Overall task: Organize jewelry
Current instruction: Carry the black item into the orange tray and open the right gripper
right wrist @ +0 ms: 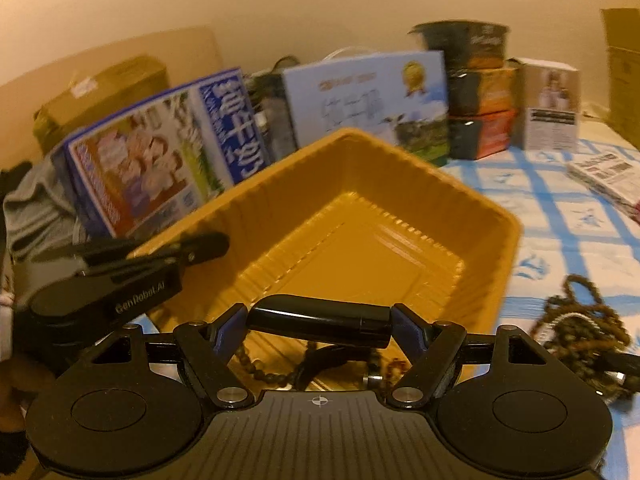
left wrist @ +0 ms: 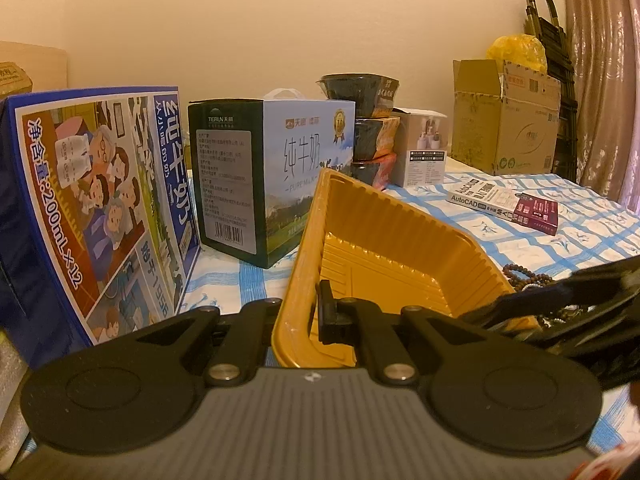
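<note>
In the left wrist view, the left claw (left wrist: 303,316) is closed on the near rim of a yellow tray (left wrist: 384,248), one finger inside the wall and one outside, and the tray tilts up from the bench (left wrist: 560,240), which wears a blue-and-white checked cloth. A string of dark brown beads (left wrist: 526,276) lies on the cloth just beside the tray's right wall. The right claw reaches in from the right edge, blurred, close to those beads. Behind the tray stand a blue milk carton (left wrist: 100,208) and a green-and-white milk box (left wrist: 272,176); further back sit a stack of bowls (left wrist: 368,128), a small white box (left wrist: 424,148) and a cardboard box (left wrist: 504,120). A book (left wrist: 492,200) lies flat to the right.

In the right wrist view, the right claw (right wrist: 318,322) pinches a black cylinder (right wrist: 320,320) lengthwise between its blue-padded fingers (right wrist: 408,326), above the tray's (right wrist: 400,184) near edge. Beads (right wrist: 260,372) hang below the cylinder. A second heap of beads (right wrist: 584,328) rests on the cloth right of the tray. The left claw (right wrist: 200,246) grips the tray's left rim.
</note>
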Demonstrator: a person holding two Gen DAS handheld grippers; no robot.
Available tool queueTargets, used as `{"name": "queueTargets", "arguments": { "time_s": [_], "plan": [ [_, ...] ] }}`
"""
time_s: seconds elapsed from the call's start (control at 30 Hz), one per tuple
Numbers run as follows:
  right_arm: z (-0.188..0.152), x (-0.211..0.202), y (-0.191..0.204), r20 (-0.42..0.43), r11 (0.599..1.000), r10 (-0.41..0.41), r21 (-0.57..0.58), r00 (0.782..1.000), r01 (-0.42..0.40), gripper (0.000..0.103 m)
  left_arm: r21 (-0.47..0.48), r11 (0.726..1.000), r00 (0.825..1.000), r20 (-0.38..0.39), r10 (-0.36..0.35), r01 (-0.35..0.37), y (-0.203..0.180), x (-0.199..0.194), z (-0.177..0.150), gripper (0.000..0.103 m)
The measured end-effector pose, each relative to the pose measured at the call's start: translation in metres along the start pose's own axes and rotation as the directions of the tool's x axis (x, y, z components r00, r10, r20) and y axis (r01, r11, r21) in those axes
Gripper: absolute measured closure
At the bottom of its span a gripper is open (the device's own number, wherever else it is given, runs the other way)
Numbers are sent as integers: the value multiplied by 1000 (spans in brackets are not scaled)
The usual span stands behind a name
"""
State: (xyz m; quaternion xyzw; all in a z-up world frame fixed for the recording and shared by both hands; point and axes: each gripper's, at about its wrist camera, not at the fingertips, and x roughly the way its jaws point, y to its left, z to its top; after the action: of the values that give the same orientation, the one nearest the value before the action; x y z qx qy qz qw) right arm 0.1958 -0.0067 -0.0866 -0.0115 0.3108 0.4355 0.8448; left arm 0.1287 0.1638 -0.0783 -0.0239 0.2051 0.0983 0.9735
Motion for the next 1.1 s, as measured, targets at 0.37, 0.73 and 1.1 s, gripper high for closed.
{"name": "queueTargets", "arguments": {
  "time_s": [0.37,0.73,1.1],
  "plan": [
    [0,22,11,-7,998,30,-57,1000,-31,26,-17,1000,1000,-9,3,-3,2,0,-1,97],
    [-6,2,3,18,999,16,-30,1000,-15,24,-17,1000,1000,-13,9,-10,2,-1,-2,97],
    [-32,-64,-37,40,987,-89,137,995,82,24,-25,1000,1000,-14,14,-15,1,0,-2,97]
  ]
}}
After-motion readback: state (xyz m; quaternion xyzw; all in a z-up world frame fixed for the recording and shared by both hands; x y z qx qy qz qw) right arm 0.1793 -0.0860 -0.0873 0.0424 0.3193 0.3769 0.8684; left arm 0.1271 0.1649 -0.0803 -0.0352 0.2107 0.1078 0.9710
